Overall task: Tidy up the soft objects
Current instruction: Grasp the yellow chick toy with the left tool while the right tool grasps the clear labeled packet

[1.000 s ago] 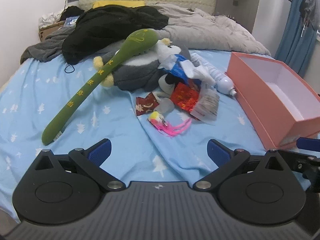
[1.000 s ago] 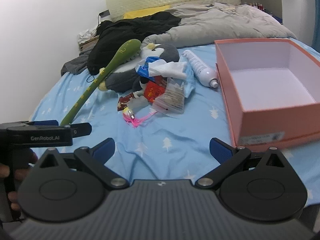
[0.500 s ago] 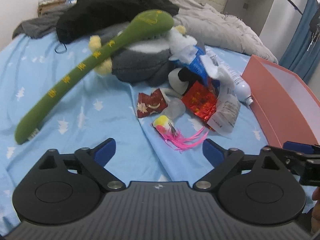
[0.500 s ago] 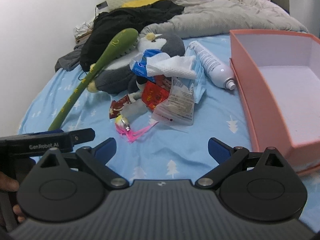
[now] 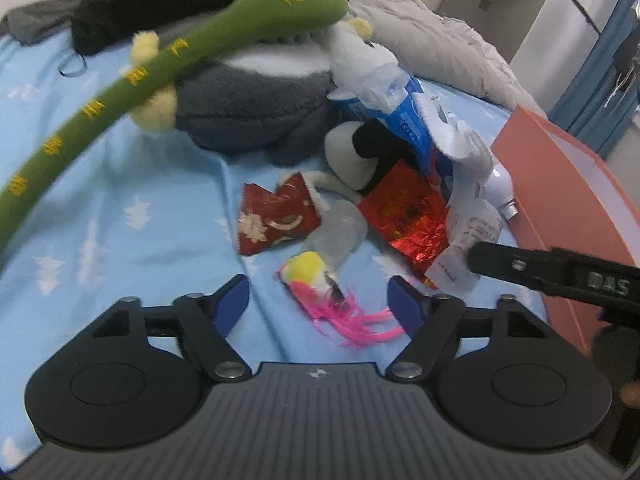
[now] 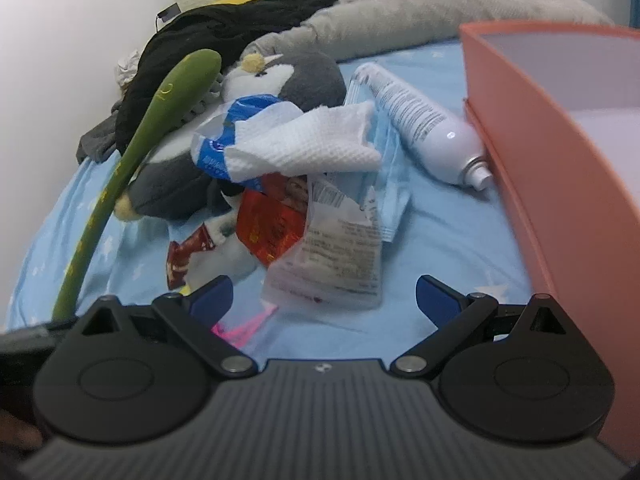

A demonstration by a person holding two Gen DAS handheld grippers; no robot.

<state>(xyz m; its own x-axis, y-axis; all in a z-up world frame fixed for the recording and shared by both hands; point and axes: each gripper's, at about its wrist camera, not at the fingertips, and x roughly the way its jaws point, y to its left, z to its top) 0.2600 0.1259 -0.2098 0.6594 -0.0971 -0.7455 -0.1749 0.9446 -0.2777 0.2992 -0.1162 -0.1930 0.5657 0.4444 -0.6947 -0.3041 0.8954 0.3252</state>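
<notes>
A pile lies on the blue bed sheet: a long green plush (image 5: 160,72) over a grey penguin plush (image 5: 256,112), red snack packets (image 5: 276,220), a white tissue (image 6: 308,144) and a clear plastic packet (image 6: 332,256). My left gripper (image 5: 318,302) hangs low over a small yellow toy with pink feathers (image 5: 312,276). Its jaws are closing with the toy between them, the pads not touching it. My right gripper (image 6: 323,298) stands open just before the clear packet, nothing gripped. One right finger (image 5: 500,260) shows in the left wrist view.
An open pink box (image 6: 560,140) stands at the right, with a white spray bottle (image 6: 424,132) lying against its side. A black garment (image 6: 224,28) and a grey duvet (image 6: 400,12) are heaped behind the pile. A blue curtain (image 5: 600,92) hangs far right.
Both grippers have come forward and down toward the pile. The left jaws have narrowed around the feathered toy. The right gripper has drawn in beside the left, at the clear packet.
</notes>
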